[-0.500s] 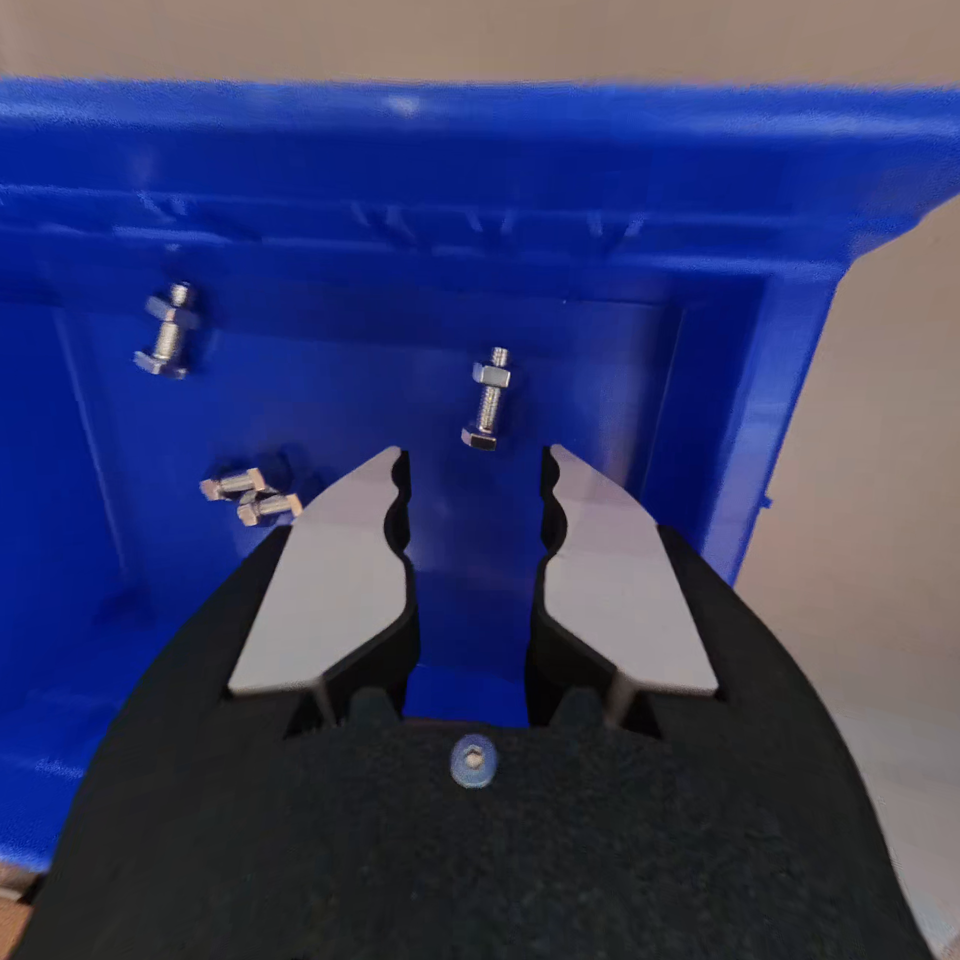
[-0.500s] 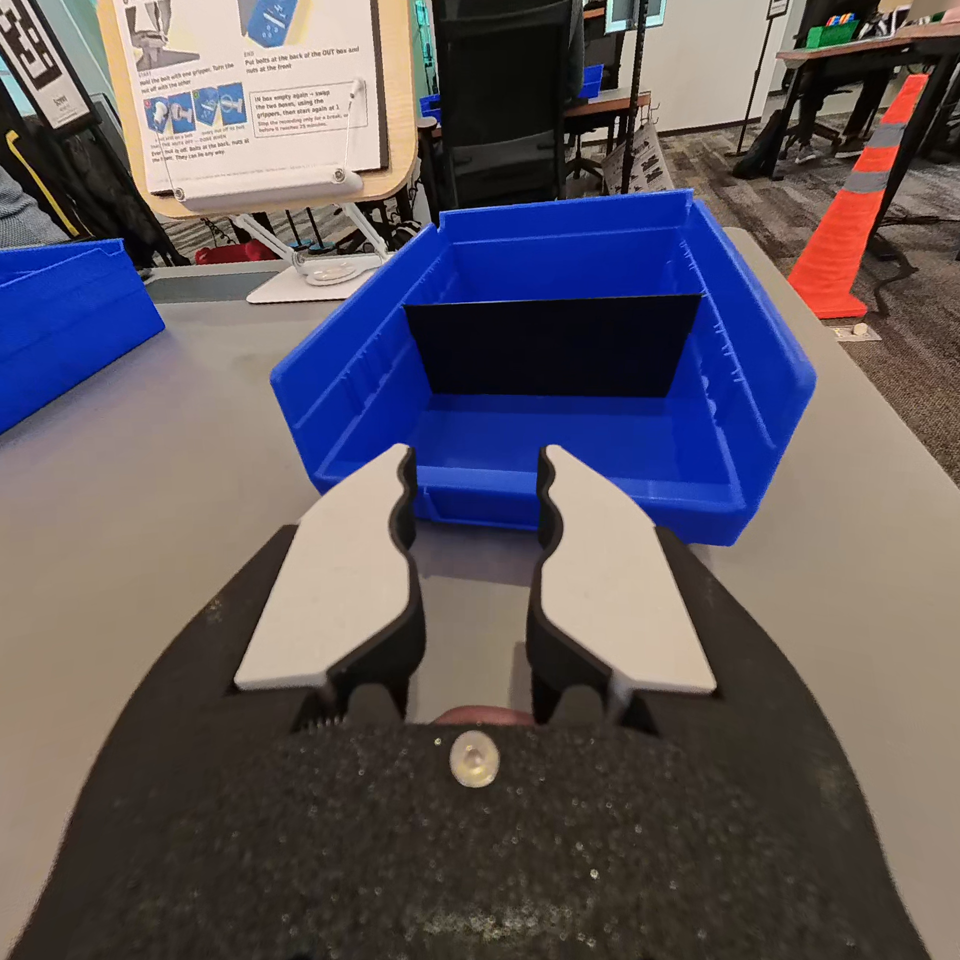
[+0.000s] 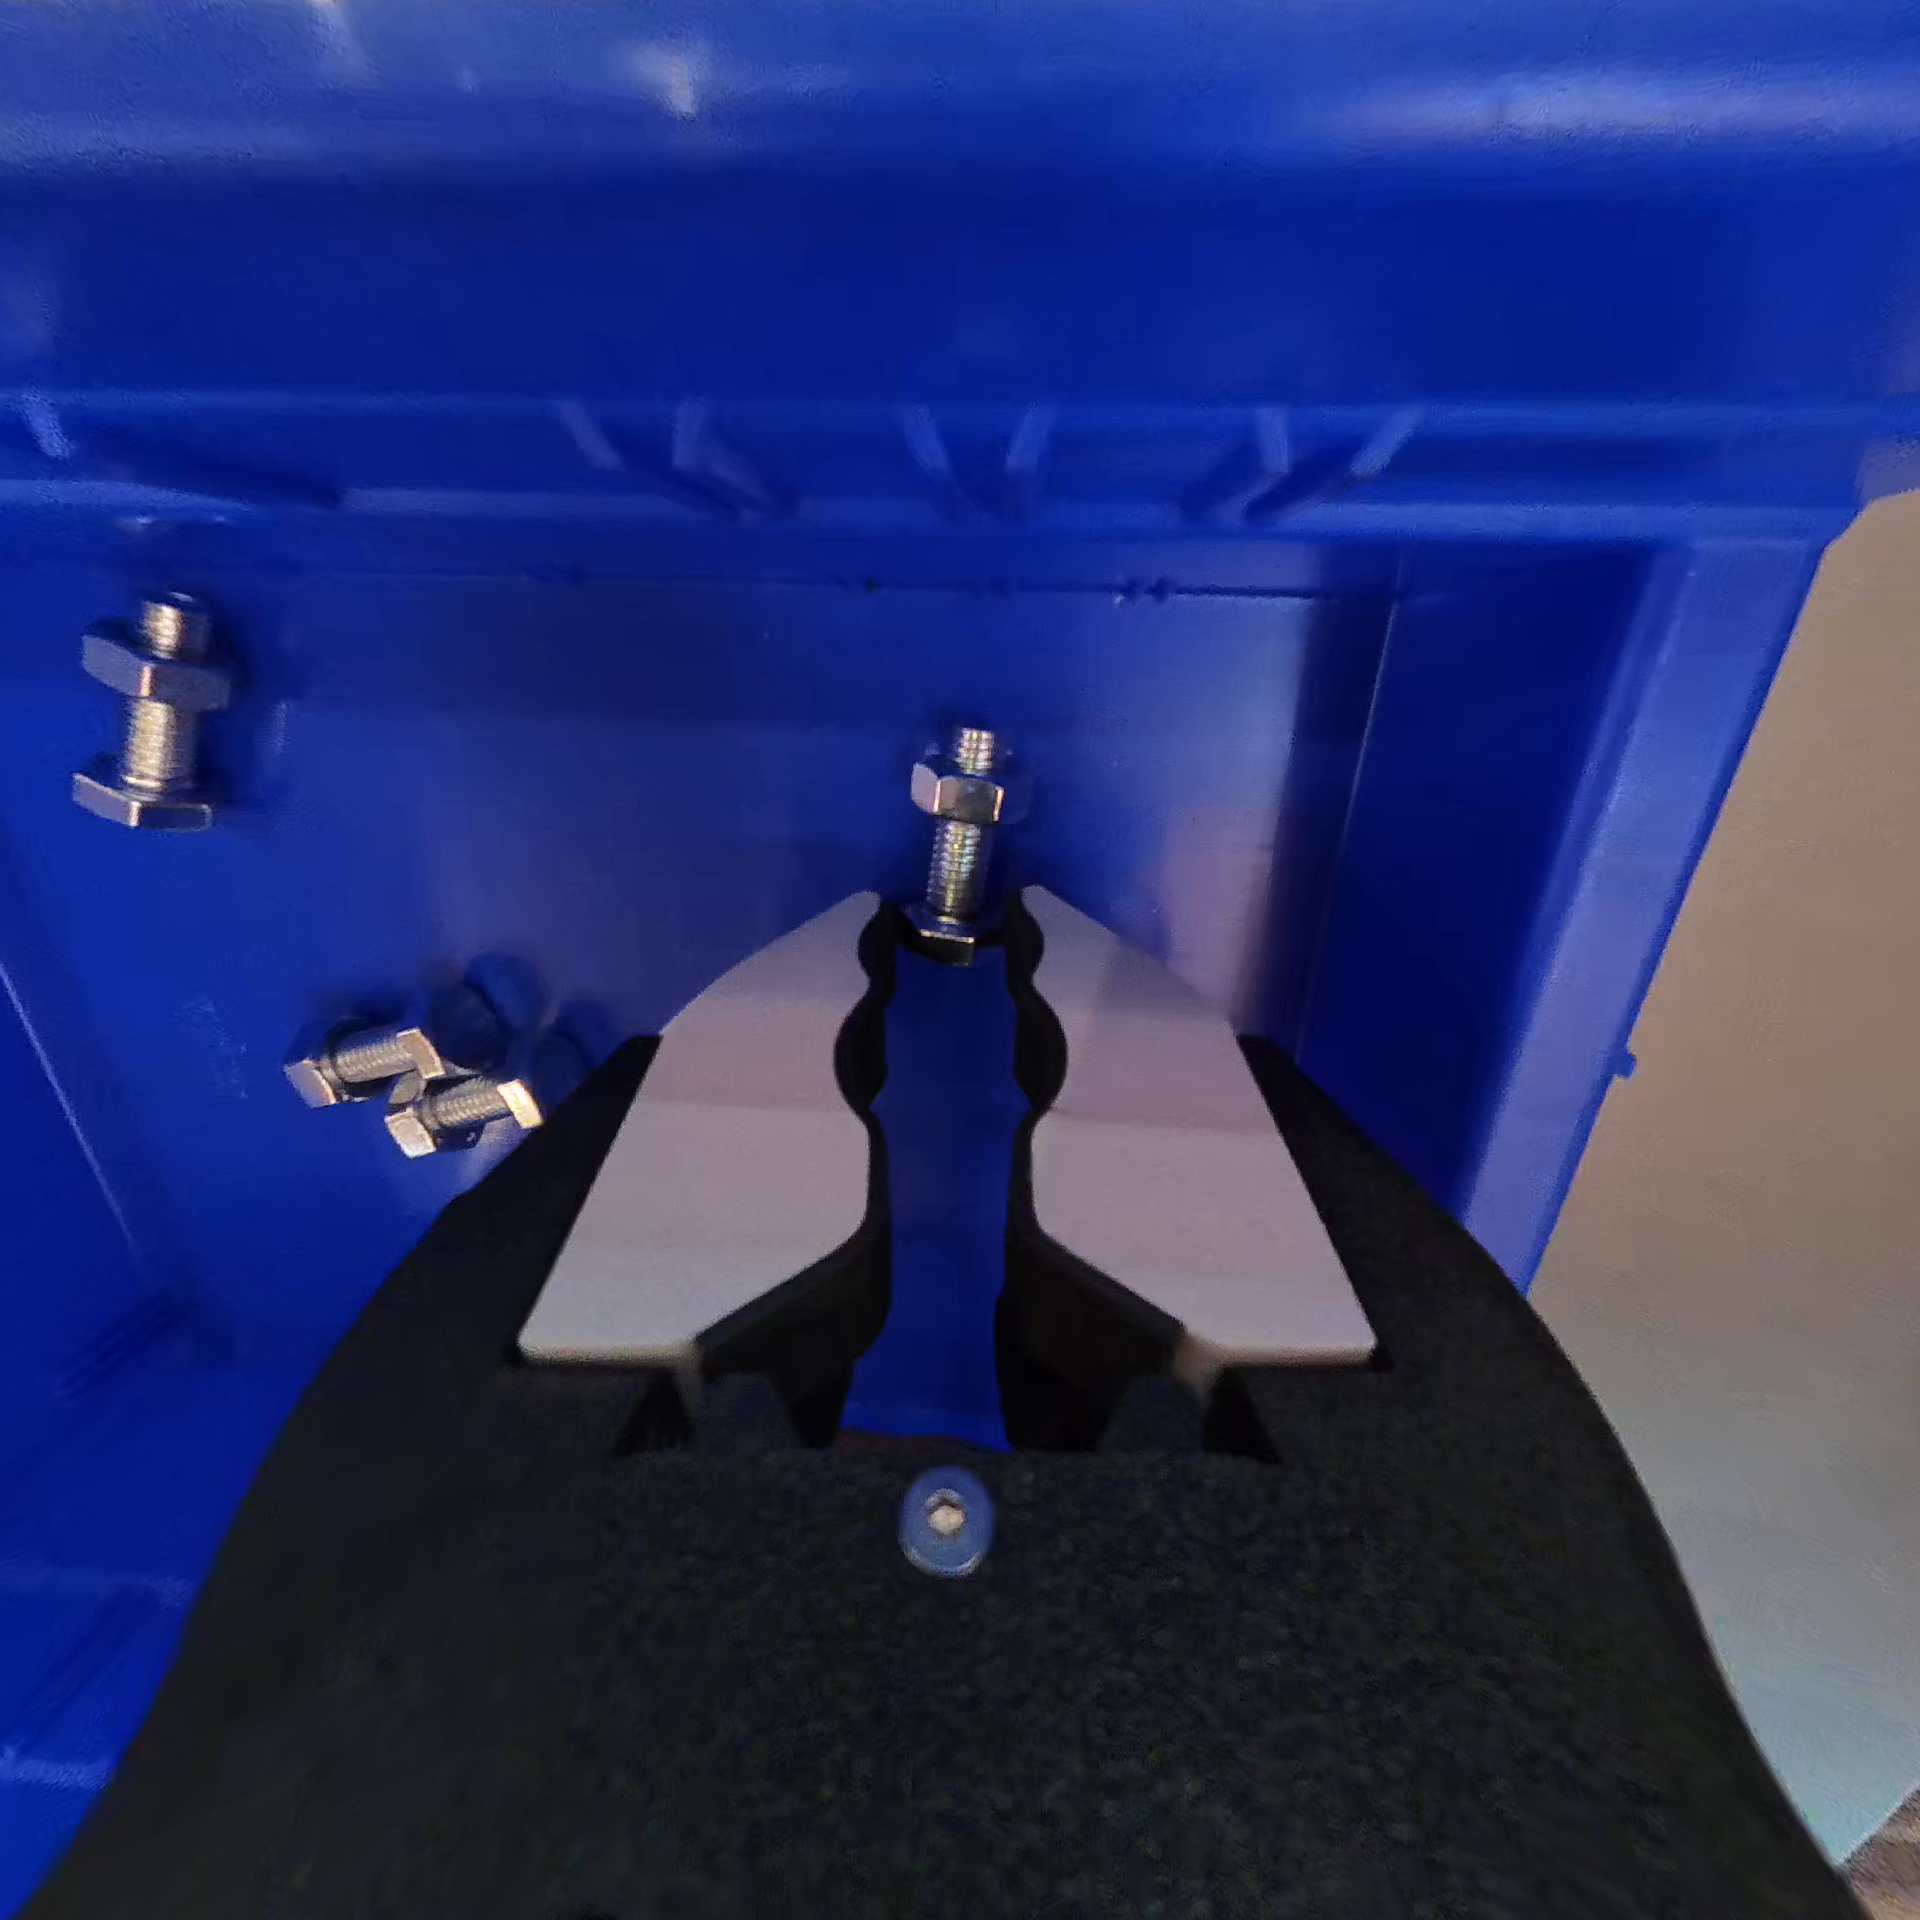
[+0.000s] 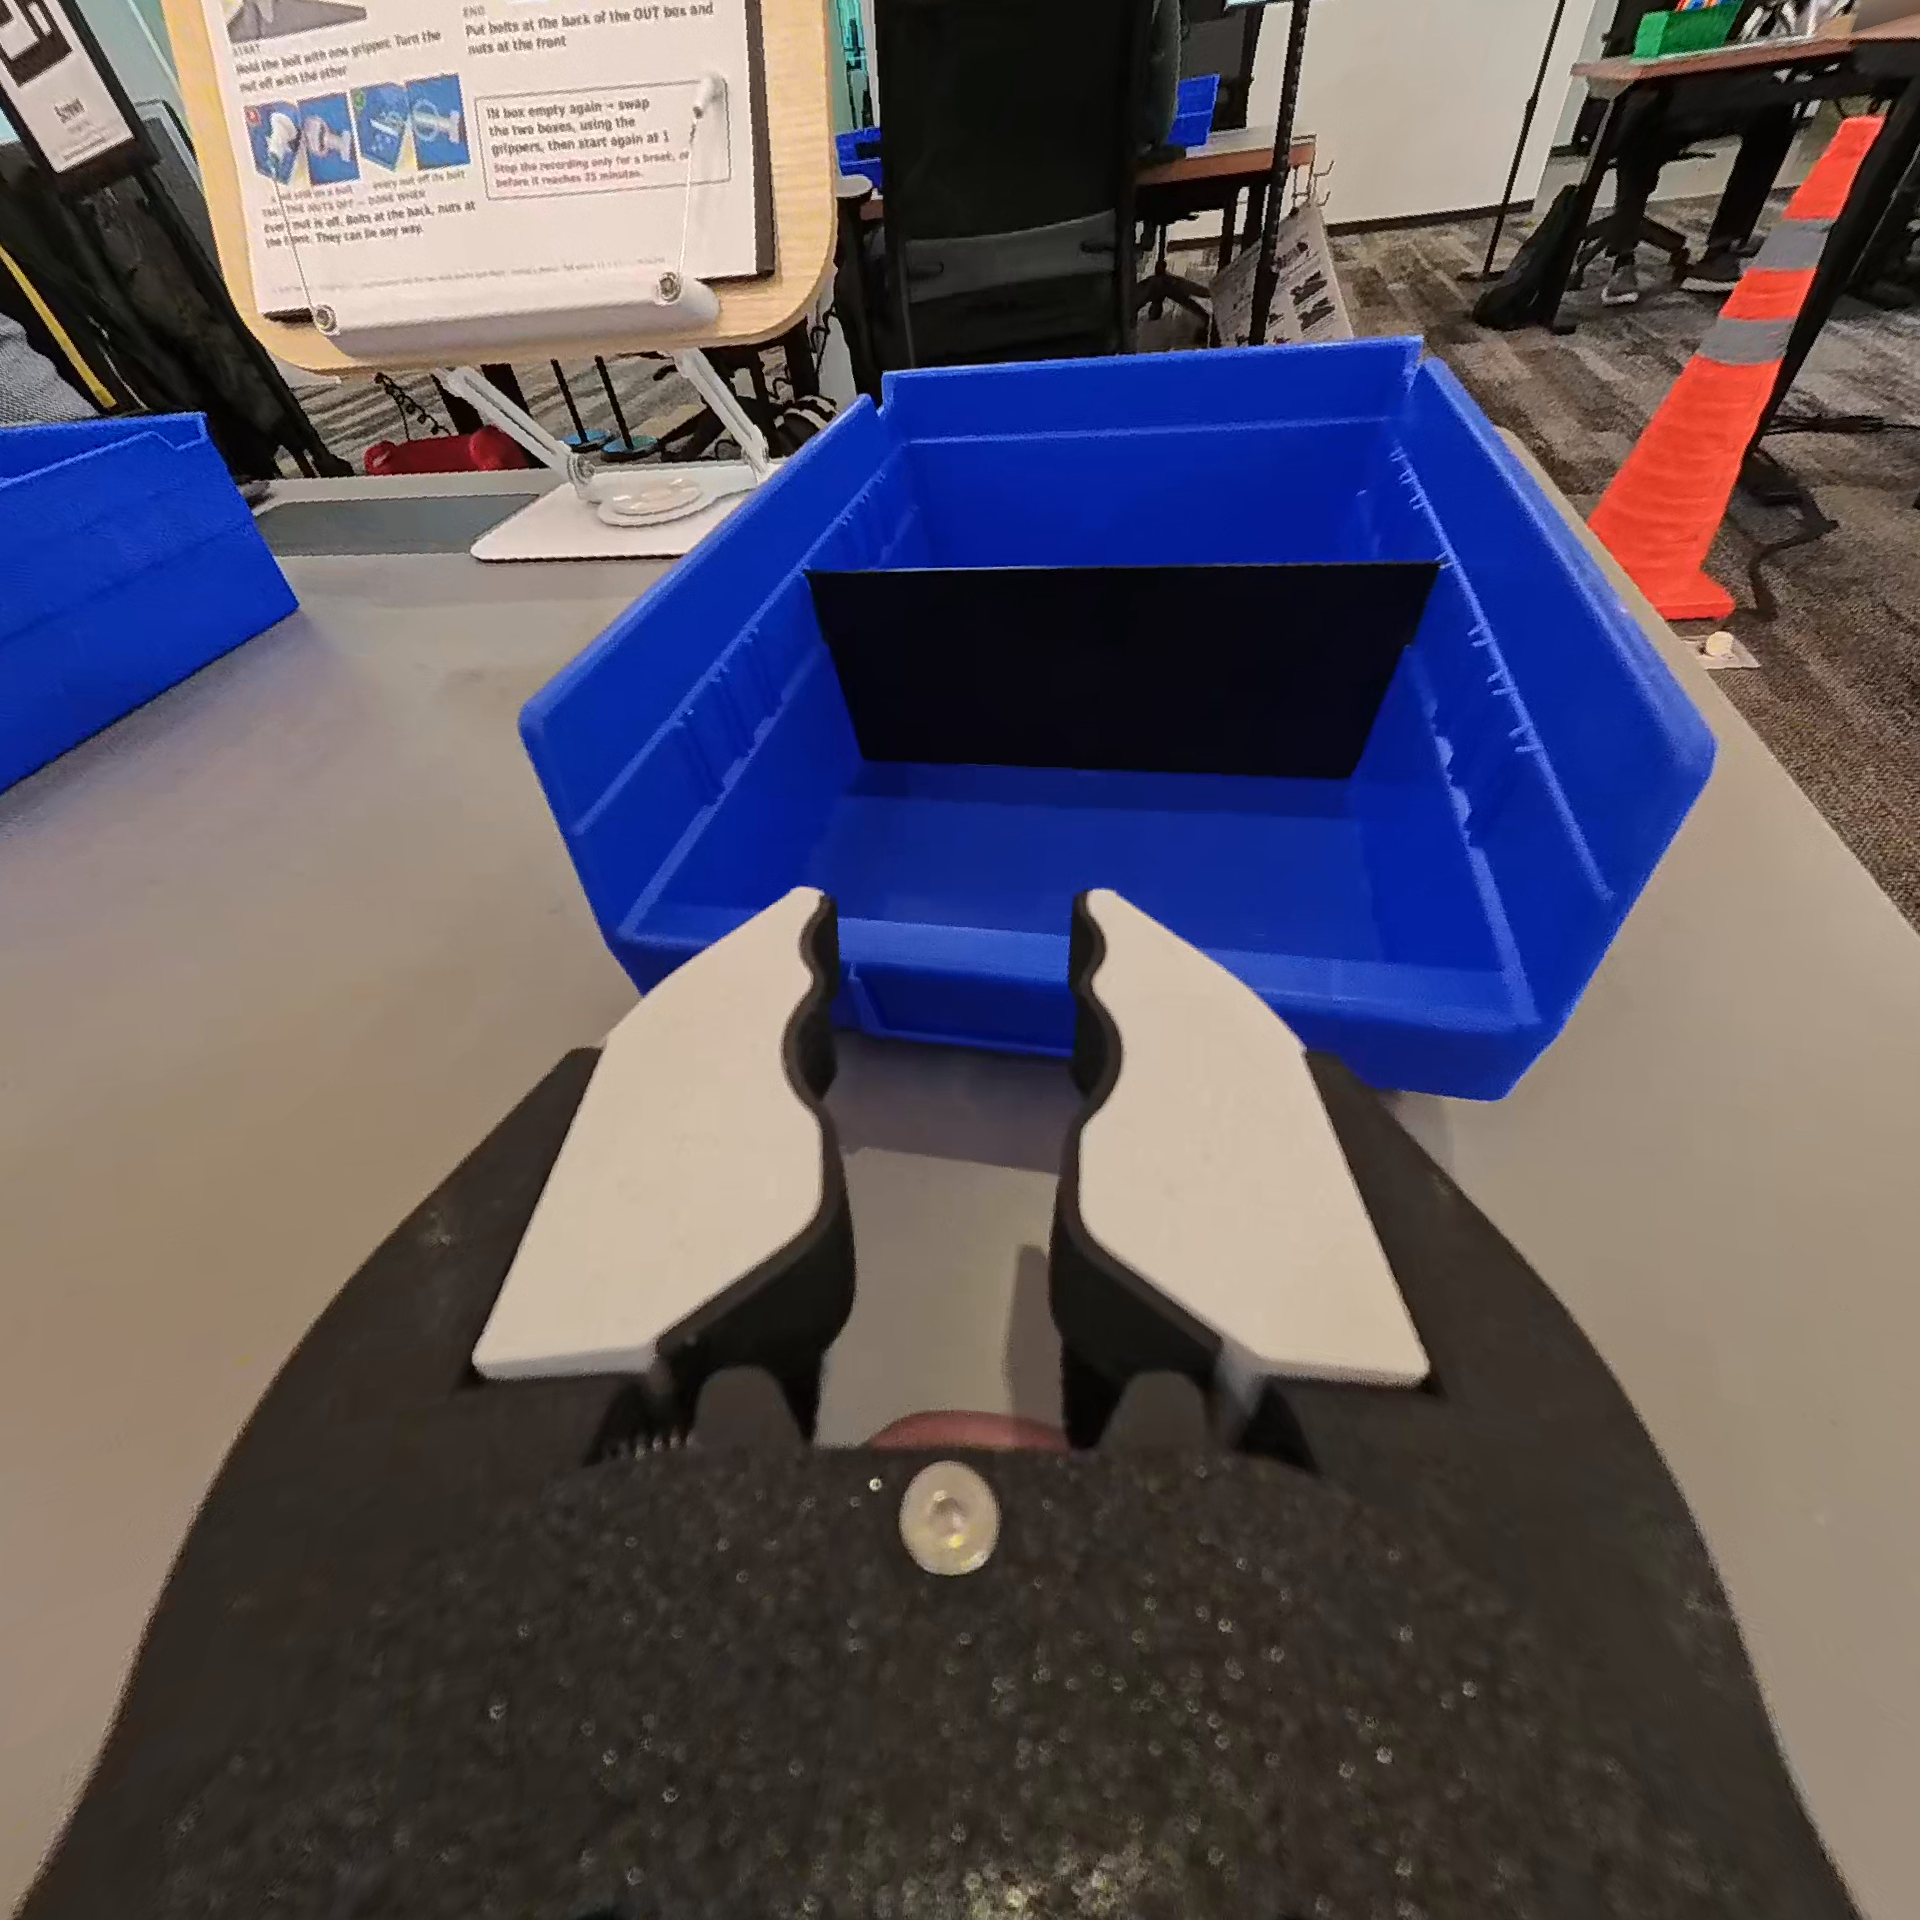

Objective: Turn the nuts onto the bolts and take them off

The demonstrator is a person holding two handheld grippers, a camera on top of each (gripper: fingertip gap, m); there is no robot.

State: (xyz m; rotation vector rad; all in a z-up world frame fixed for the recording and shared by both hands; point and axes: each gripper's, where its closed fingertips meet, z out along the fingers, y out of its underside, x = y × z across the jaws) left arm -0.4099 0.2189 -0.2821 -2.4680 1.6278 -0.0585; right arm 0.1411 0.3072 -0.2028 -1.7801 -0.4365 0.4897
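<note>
The bolt lies on the floor of the blue bin, its long axis running straight ahead of my left gripper, head nearest me and the nut near the far tip. The left jaws are narrowed around the head, though I cannot tell whether they are clamped on it. My right gripper waits released over the table before a second, divided bin, so the left is nearer.
</note>
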